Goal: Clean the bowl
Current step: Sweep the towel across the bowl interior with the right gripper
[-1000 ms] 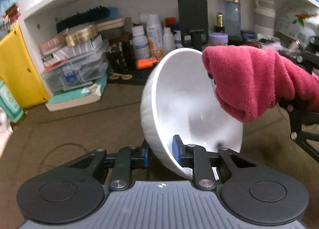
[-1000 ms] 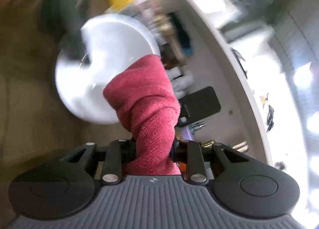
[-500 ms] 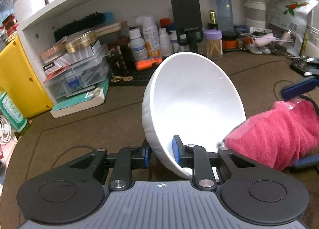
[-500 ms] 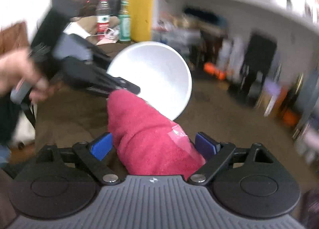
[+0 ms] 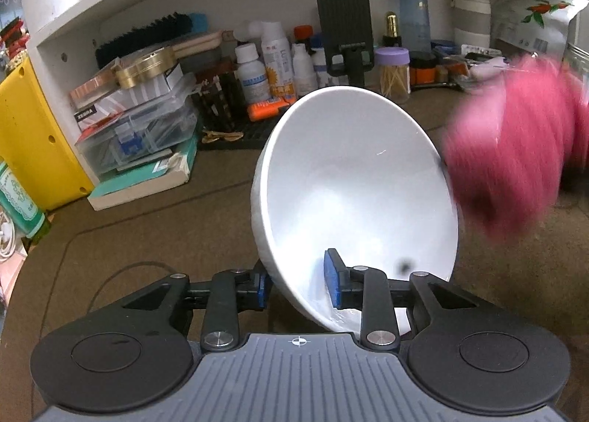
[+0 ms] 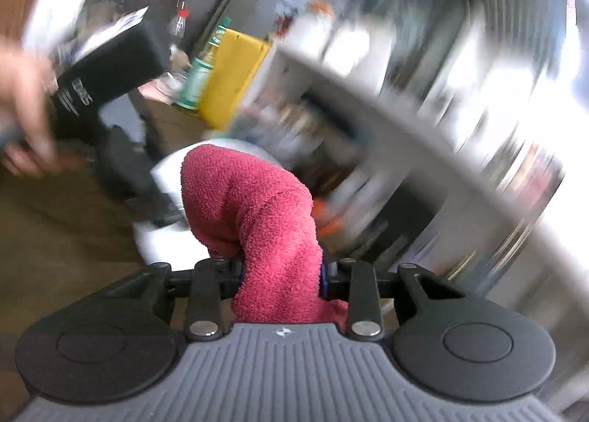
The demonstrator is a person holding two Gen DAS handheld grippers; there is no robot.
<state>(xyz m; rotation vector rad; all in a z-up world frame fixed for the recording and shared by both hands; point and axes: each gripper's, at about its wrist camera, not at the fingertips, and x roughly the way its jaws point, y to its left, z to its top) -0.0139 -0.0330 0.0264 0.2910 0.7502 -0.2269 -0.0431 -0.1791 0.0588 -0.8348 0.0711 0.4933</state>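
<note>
White porcelain is what catches the eye first: the bowl is tipped on edge, its hollow facing the shelf side, with the left gripper clamped on its lower rim, one blue pad inside the wall and one outside. Those jaws have just eased a little wider, yet both pads press on the rim. That hand grips its tool from the left in the right wrist view, pointing down toward the brown table.

Up at the bowl's right edge hangs the pink cloth, smeared by motion in the left wrist view. The right gripper has just sprung wide and closed again, and now pinches the cloth's lower fold between its pads.

Half a second ago the cloth lay low beside the bowl with the jaws spread around it; now it is lifted level with the upper rim, and the right wrist view has tilted and blurred. The bowl has stayed where it was.
</note>
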